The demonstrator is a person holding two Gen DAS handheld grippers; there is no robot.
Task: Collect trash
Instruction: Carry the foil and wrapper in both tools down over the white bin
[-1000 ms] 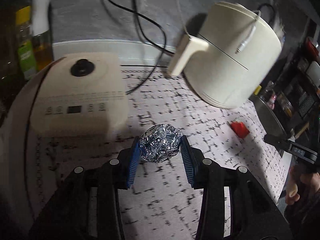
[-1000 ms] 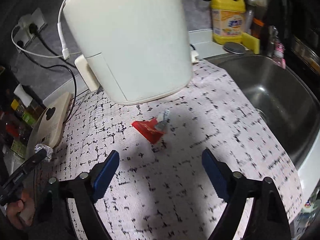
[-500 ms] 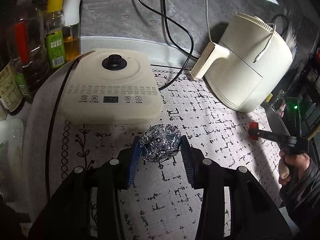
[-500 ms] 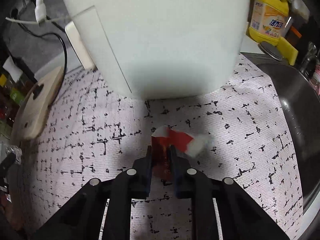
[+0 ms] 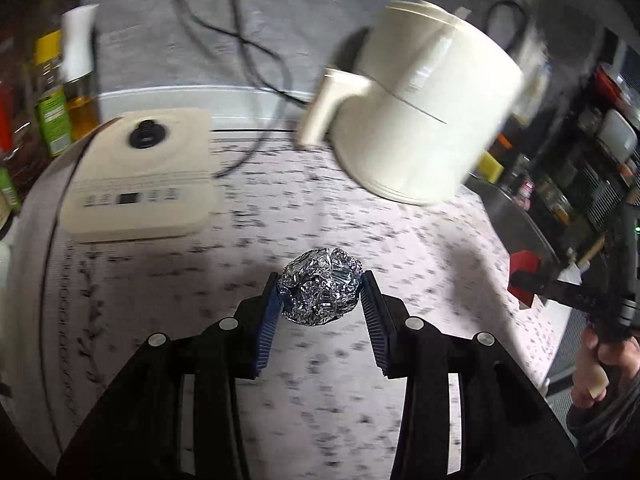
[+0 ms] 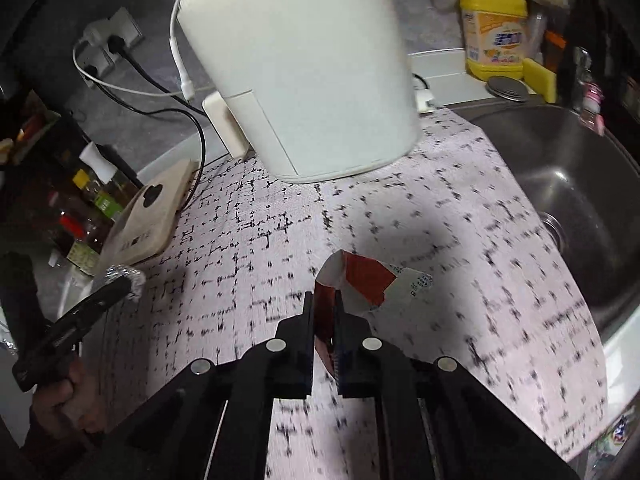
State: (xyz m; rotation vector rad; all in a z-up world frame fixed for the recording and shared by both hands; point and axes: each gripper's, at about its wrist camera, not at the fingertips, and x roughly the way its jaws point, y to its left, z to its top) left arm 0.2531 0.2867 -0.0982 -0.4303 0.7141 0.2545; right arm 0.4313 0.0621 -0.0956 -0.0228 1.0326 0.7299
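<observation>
The left gripper (image 5: 320,300) holds a crumpled ball of silver aluminium foil (image 5: 320,293) between its two blue ribbed pads (image 5: 267,330). The jaws are partly closed, and both pads press on the sides of the ball, near their tips. The ball is lifted above the white counter mat with black broken lines (image 5: 200,300). Beyond the jaws and to their left lies a flat cream induction cooker with a black knob (image 5: 140,176). Beyond the jaws and to their right stands a tall cream air fryer with a handle (image 5: 420,120).

The right gripper (image 6: 324,320) is closed on a torn red and white paper wrapper (image 6: 368,284). The jaws stand almost together, and the red part of the wrapper is squeezed between them. The white end of the wrapper sticks out past the tips, to the right of the jaws. The same air fryer (image 6: 304,68) stands straight ahead of these jaws. To their right is a steel sink (image 6: 568,208), and behind it a yellow plastic detergent bottle (image 6: 494,28).

In the right wrist view, the left gripper with the foil ball (image 6: 120,276) appears far to the left of the jaws, held by a hand (image 6: 60,404). In the left wrist view, the right gripper with the red wrapper (image 5: 526,276) appears to the right of the jaws.
</observation>
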